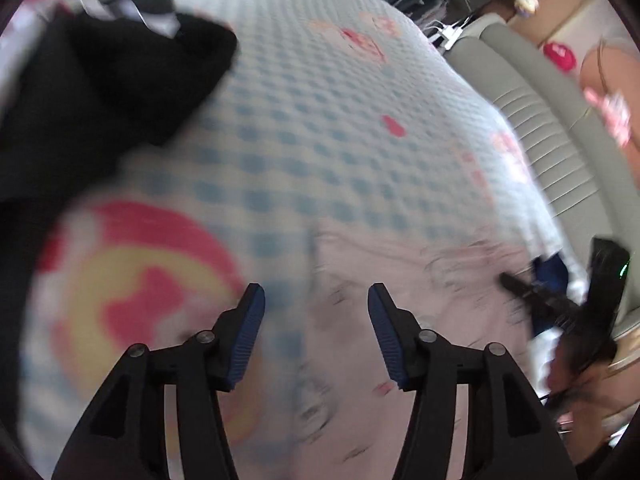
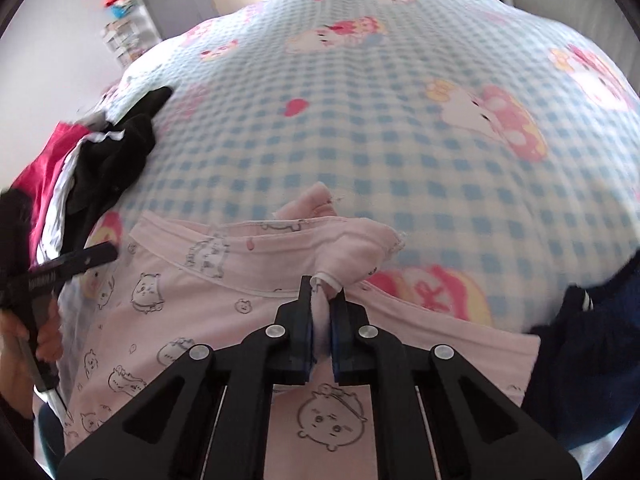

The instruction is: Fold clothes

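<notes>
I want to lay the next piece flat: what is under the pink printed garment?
The pink printed garment lies on the blue checked blanket, which shows all around it. Whatever is beneath its middle is covered.

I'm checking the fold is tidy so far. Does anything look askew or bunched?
Yes: the pink printed garment is rumpled at its top edge, where the right gripper pinches up a fold. The left gripper hangs open above it.
</notes>
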{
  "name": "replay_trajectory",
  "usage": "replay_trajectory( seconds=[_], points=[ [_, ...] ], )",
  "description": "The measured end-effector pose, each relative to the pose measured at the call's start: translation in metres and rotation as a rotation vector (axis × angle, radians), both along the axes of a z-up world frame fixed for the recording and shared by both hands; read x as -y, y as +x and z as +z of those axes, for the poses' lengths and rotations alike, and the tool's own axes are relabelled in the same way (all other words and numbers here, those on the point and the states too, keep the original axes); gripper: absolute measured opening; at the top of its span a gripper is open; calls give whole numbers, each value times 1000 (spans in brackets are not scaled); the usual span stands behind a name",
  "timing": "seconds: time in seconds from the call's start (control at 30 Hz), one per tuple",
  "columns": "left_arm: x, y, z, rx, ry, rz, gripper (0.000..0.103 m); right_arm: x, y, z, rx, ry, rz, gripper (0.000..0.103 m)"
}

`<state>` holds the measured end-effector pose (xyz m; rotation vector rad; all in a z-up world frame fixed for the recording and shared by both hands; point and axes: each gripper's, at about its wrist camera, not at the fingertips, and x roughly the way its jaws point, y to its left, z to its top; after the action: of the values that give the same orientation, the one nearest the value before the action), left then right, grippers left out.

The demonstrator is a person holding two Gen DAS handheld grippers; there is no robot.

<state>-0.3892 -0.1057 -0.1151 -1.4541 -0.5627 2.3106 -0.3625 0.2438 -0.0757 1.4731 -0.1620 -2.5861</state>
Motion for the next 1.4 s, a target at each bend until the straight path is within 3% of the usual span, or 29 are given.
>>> replay_trajectory(
  seconds=[0.03,0.07,0.17,0.23,0.4,0.53,0.63,0.7,0.77,0.83,0.93,1.1,1.27,1.4],
  points=[
    [-4,-4,-3,7,-20,-4,32,4,-2,-1,-5,7,15,7],
    [-7,-5,-2,3,-47,-6,3,8,-4,1,-10,4,26,7],
    [0,13,28,-105,-110,35,2,20,-9,7,-27,-5,61,8],
    [18,28,51,-168,-201,108,2,34,-14,18,-68,-32,97,7],
    [74,37,71,-184,-286,223,2,82,-33,31,-138,-36,187,6],
    [96,19,44,-109,-278,224,2,122,-63,5,-110,-36,216,7],
    [110,6,18,-43,-263,210,7,130,-90,-42,22,-13,170,11],
    [116,4,7,0,-258,197,7,128,-103,-59,83,-64,150,15],
    [108,9,13,-2,-296,174,9,125,-106,-55,71,-94,142,20],
    [96,28,33,-88,-289,144,13,117,-103,-41,52,-116,131,32],
    [78,61,63,-210,-259,108,29,97,-76,-3,-29,-168,121,37],
    [47,123,71,-174,-231,104,30,68,7,36,-64,-208,135,42],
    [10,178,50,-85,-128,119,30,55,110,22,11,-249,160,44],
    [-12,212,22,27,-161,109,30,58,183,-8,93,-233,147,46]
  ],
)
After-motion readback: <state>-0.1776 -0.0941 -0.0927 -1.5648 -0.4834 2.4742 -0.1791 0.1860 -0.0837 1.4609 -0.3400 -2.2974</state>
